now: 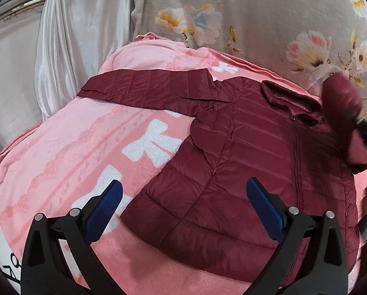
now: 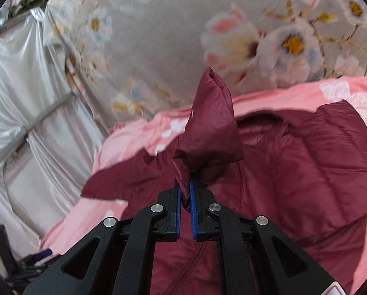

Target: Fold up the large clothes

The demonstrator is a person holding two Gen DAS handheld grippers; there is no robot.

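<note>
Right gripper [image 2: 185, 191] pinches my jacket [image 2: 294, 159] sleeve cuff [image 2: 208, 127]; left gripper [image 1: 183, 204] gapes empty above hem; carry cuff across zipper [image 1: 295, 147], flat.

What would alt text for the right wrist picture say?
A handheld right gripper pinches a sleeve end of a maroon puffer jacket, lifting it above the jacket's body. The jacket lies on a pink blanket, with floral fabric behind.
</note>
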